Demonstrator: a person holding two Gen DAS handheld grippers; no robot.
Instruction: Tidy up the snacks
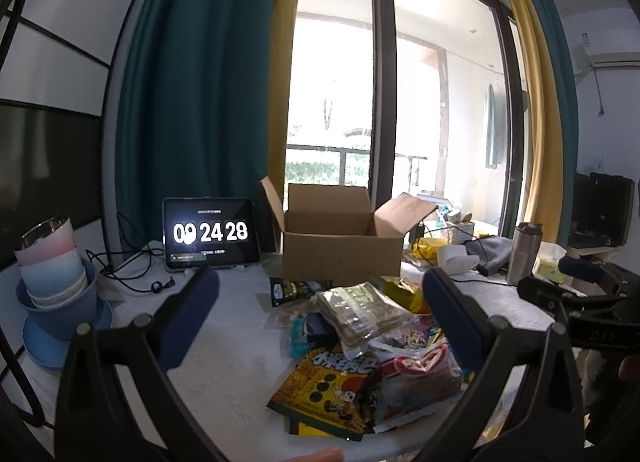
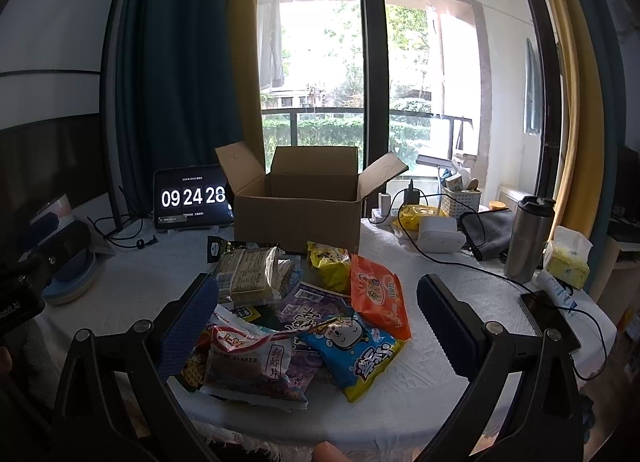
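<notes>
Left gripper point(image 1: 320, 318) has jaws spread wide, holding nothing, above the snack pile point(image 1: 360, 346). Right gripper point(image 2: 318, 316) likewise: wide apart, nothing held, over the same pile point(image 2: 304, 314). Snacks lie loose on the white table point(image 2: 432, 366), just in front of the cardboard box point(image 2: 298, 209), flaps up. Tablet clock point(image 2: 192, 197) stands left of the box; steel tumbler point(image 2: 528, 238) sits right.
</notes>
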